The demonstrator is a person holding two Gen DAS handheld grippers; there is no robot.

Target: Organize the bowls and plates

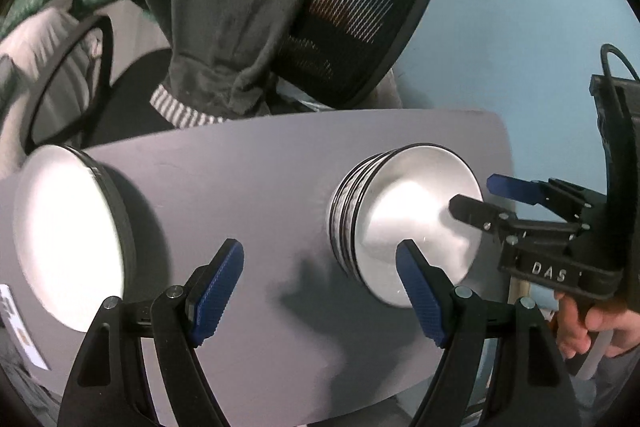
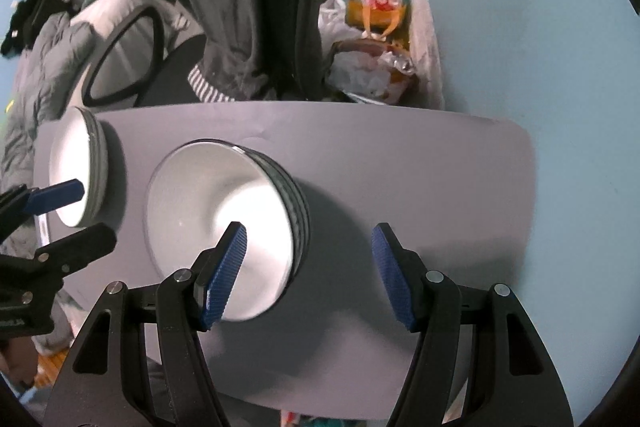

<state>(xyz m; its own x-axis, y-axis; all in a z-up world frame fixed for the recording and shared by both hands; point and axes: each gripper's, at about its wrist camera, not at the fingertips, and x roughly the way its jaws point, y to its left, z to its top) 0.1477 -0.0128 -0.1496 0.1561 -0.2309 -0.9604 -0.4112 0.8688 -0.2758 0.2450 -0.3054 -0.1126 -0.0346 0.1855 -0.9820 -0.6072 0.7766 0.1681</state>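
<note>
A stack of bowls [image 2: 224, 227] sits near the middle of the grey surface [image 2: 420, 179], and a stack of plates [image 1: 68, 239] rests well apart from it toward one end. Both look like glazed ceramic: stiff, smooth, probably slippery and breakable, and a whole stack would likely be heavy (better taken one piece at a time, by the rim). The right tongs [image 2: 308, 275] hang over the near edge of the bowls, spread wide and holding nothing; one blue pad is over the top bowl's inside, the other over bare surface, so the rim lies between them. The left tongs [image 1: 320, 291] are likewise wide apart and empty, over bare surface between the two stacks. A mesh-backed chair [image 1: 360, 7] draped with a grey garment [image 1: 228, 7] stands behind the surface, clear of both stacks
</note>
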